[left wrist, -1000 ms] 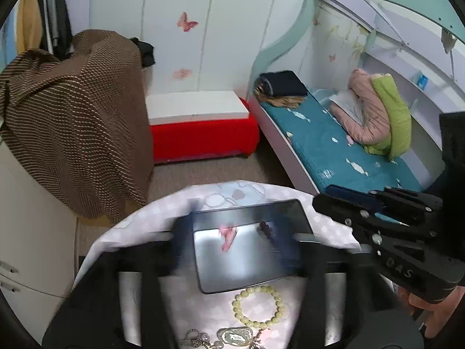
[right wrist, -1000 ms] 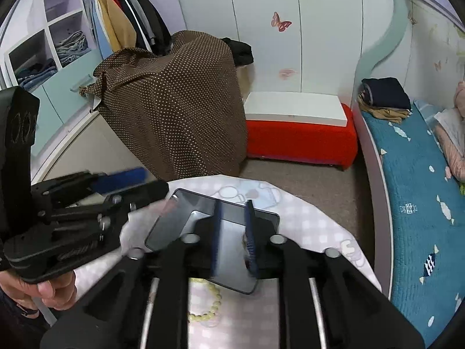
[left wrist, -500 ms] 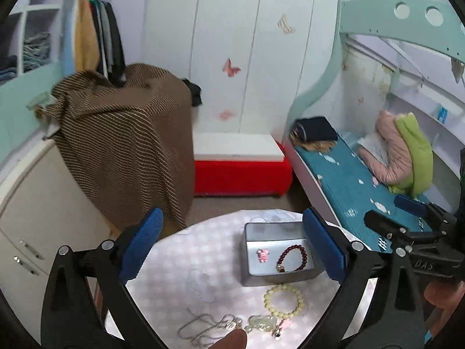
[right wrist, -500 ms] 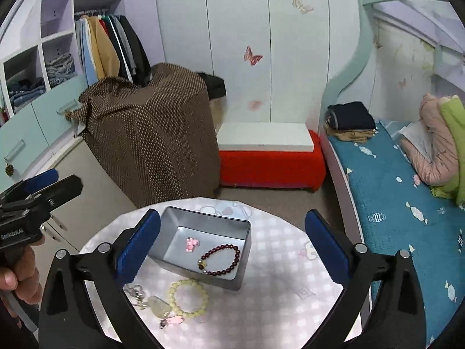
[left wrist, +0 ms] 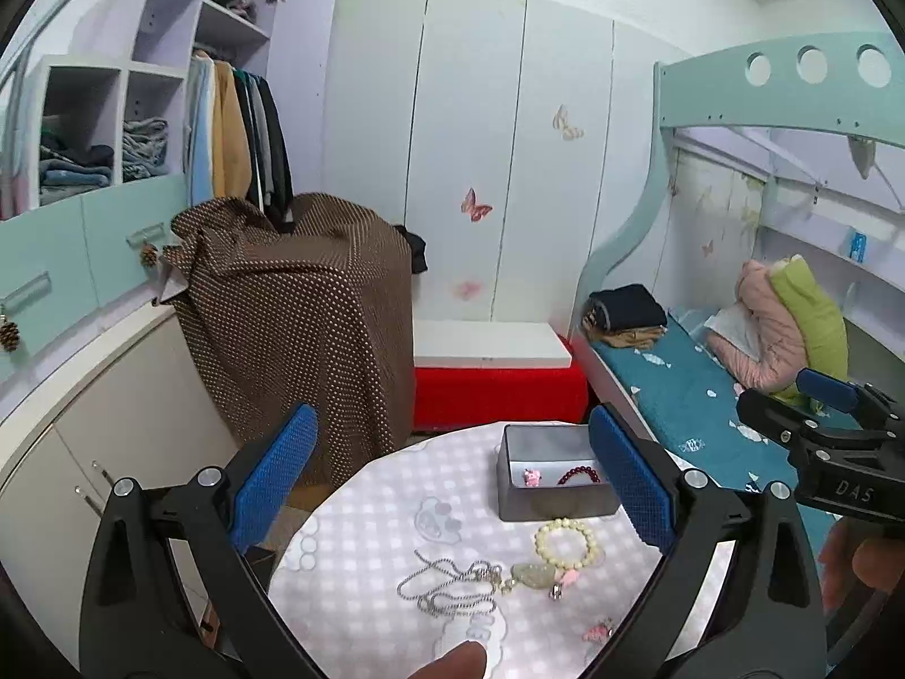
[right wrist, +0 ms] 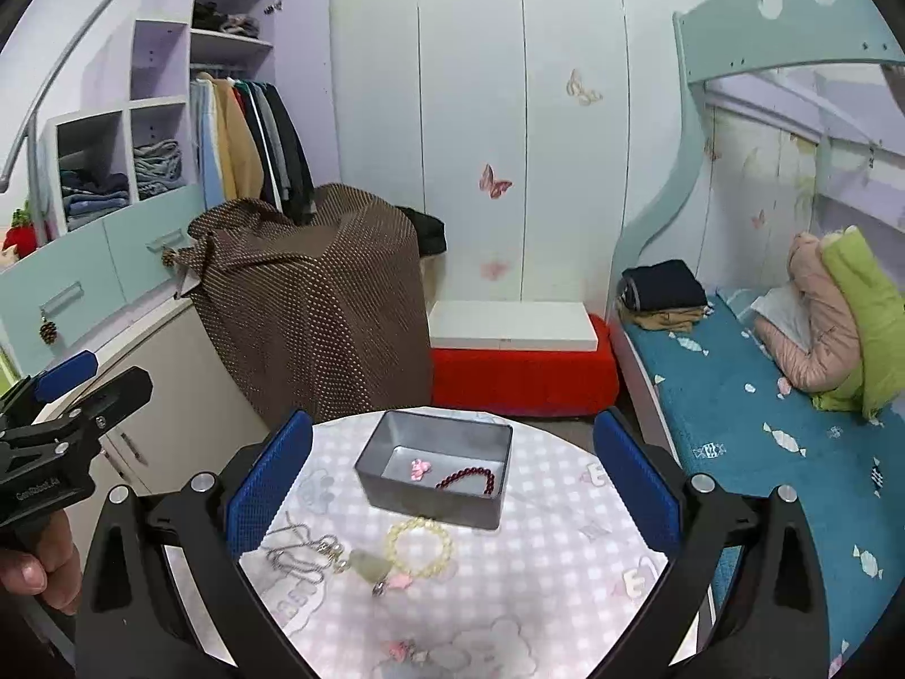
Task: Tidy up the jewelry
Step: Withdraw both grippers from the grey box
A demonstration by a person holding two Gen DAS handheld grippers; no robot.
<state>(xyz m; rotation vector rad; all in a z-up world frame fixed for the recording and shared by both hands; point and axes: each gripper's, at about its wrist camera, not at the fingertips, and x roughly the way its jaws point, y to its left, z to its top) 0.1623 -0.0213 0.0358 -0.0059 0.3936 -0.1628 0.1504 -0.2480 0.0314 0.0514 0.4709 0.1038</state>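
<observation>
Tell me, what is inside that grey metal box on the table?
Inside the grey box lie a dark red bead bracelet and a small pink charm. The near wall hides part of the floor, so anything tucked there cannot be seen.

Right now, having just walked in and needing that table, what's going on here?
A person is sorting jewelry with two handheld grippers. The left gripper and right gripper hover open, holding nothing. The gray tin holds a dark red bracelet and a pink charm. A cream bracelet and silver chain wait outside.
</observation>
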